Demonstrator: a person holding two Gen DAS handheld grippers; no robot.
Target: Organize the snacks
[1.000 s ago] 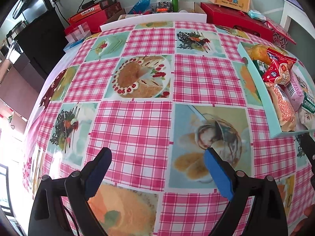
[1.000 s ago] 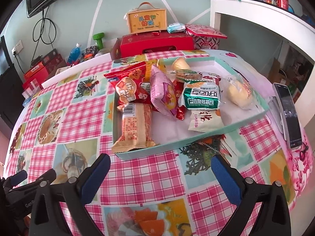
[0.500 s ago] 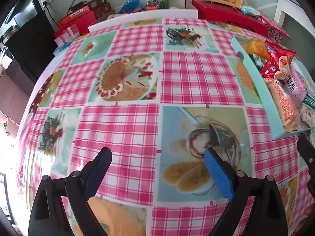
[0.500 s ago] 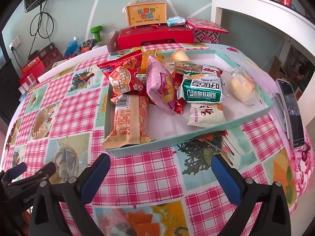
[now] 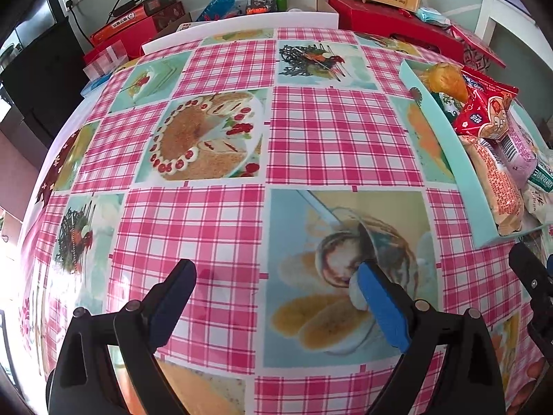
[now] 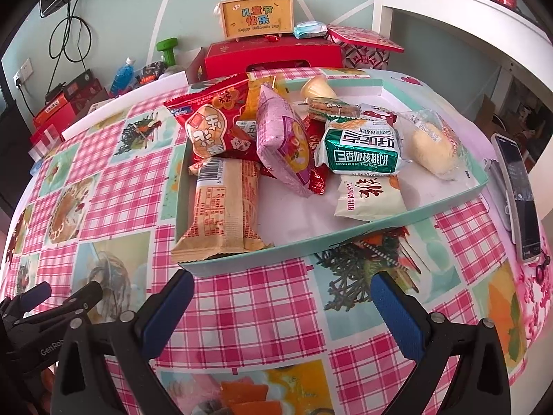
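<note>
Two black two-finger grippers with blue pads hang over a table covered in a pink-checked oilcloth printed with food pictures (image 5: 331,131), and both are spread wide with nothing between their pads. The left gripper (image 5: 276,297) points down at bare cloth, its right pad over the printed ice-cream picture; the snacks lie well off to its right, up by the edge of its view. The right gripper (image 6: 280,304) has the shallow mint-green cardboard tray (image 6: 345,237) just ahead of its fingertips, the near wall of the tray close beyond the pads but not touched.

Inside the tray, nearest the right gripper's left pad, lies a long tan cracker packet with a barcode (image 6: 224,207), its end resting on the tray's near wall. Beyond it a red crinkled snack bag (image 6: 211,128) leans against a pink-and-purple pillow pack (image 6: 283,138) (tilted on its edge). Ahead of the gap between the pads sits a green-and-white walnut-cookie packet (image 6: 361,152), lying on top of a cream sachet with red lettering (image 6: 368,197). Further right is a clear-wrapped pale yellow bun (image 6: 432,148), apart from the rest.

Outside the tray, to the right of the right gripper, a dark smartphone (image 6: 518,186) rests on the cloth. The left gripper's fingers (image 6: 79,297) show at the lower left of the right wrist view.
</note>
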